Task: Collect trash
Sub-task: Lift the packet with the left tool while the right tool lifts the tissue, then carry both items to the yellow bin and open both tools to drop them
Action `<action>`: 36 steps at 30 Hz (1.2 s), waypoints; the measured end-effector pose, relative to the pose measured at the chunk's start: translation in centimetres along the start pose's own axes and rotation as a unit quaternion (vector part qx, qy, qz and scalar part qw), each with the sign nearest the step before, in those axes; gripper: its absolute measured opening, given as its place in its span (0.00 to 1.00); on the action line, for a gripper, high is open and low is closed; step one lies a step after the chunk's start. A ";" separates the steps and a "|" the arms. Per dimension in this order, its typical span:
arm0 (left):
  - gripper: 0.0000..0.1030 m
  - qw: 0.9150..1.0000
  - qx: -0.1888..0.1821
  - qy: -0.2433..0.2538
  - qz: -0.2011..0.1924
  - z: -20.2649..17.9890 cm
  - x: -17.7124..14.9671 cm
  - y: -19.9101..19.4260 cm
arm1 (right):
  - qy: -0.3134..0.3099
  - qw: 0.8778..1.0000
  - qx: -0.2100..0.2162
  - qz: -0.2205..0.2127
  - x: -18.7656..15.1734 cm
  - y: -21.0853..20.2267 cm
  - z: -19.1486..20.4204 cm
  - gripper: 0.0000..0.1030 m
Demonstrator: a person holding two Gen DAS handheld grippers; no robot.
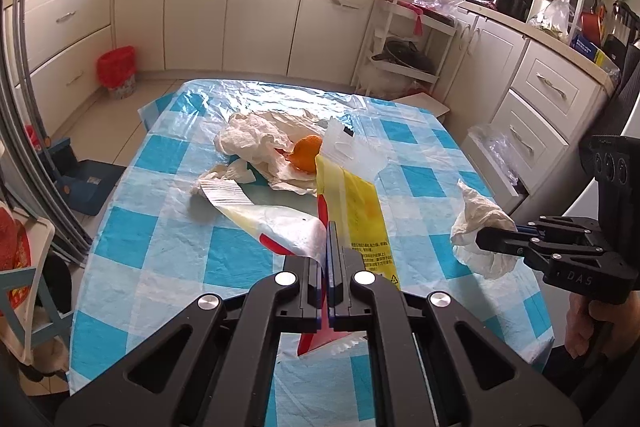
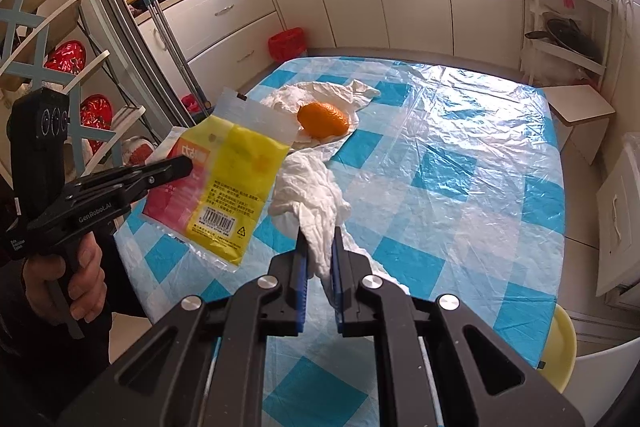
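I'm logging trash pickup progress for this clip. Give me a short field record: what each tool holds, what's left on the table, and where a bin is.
left tool: shut on yellow and red plastic packet, lifted off the table
right tool: shut on crumpled white tissue
still on table: orange peel lying on a spread white paper; more crumpled paper beside it
table: blue and white check cloth under clear plastic
bin: red-lined bin on the floor by the cabinets
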State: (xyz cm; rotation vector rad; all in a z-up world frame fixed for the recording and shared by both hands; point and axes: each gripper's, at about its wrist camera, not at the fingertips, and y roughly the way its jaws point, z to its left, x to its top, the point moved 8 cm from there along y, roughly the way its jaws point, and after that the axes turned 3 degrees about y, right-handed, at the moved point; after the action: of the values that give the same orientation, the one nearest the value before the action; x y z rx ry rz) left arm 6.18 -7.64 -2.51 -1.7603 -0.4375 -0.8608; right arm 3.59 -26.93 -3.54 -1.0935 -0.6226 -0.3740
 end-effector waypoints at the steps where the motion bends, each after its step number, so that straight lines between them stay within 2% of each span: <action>1: 0.02 1.000 0.000 0.000 0.000 0.0 0.0 0.0 | 0.001 1.000 0.001 0.000 0.0 0.0 0.0 0.11; 10: 0.02 1.000 -0.006 0.000 -0.003 -0.4 0.2 0.0 | 0.016 1.000 -0.002 -0.003 0.1 -0.1 -0.9 0.11; 13: 0.02 1.000 -0.015 -0.004 -0.003 -0.6 0.3 -0.1 | 0.036 0.999 -0.010 -0.011 0.3 -0.6 -2.1 0.11; 18: 0.02 0.999 -0.047 -0.005 -0.011 -2.5 1.3 -0.7 | 0.098 0.993 -0.048 -0.031 0.5 -2.5 -6.3 0.11; 21: 0.02 0.997 -0.072 -0.005 -0.009 -4.6 1.6 -0.8 | 0.163 0.983 -0.071 -0.049 -0.1 -4.3 -10.2 0.11; 25: 0.02 0.995 -0.103 0.006 0.000 -8.3 1.5 -0.1 | 0.241 0.962 -0.105 -0.065 -2.3 -6.7 -15.4 0.12; 27: 0.02 0.993 -0.116 0.016 0.006 -10.5 1.3 0.5 | 0.271 0.953 -0.119 -0.061 -3.8 -7.1 -17.5 0.13; 33: 0.02 0.988 -0.152 0.036 0.020 -17.2 1.0 2.1 | 0.359 0.925 -0.121 -0.030 -7.9 -6.2 -22.0 0.14; 35: 0.02 0.986 -0.160 0.042 0.025 -19.4 0.8 2.5 | 0.379 0.917 -0.123 -0.026 -8.6 -6.1 -23.0 0.27; 36: 0.02 0.985 -0.163 0.045 0.026 -20.2 0.8 2.7 | 0.385 0.913 -0.131 -0.027 -8.9 -6.3 -23.4 0.42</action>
State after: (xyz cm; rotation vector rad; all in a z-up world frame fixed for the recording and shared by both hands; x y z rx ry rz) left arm 1.64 -27.46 -0.48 -2.0116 -0.1959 -1.0131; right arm -0.27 -51.00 -12.13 -1.0723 0.1076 -0.8997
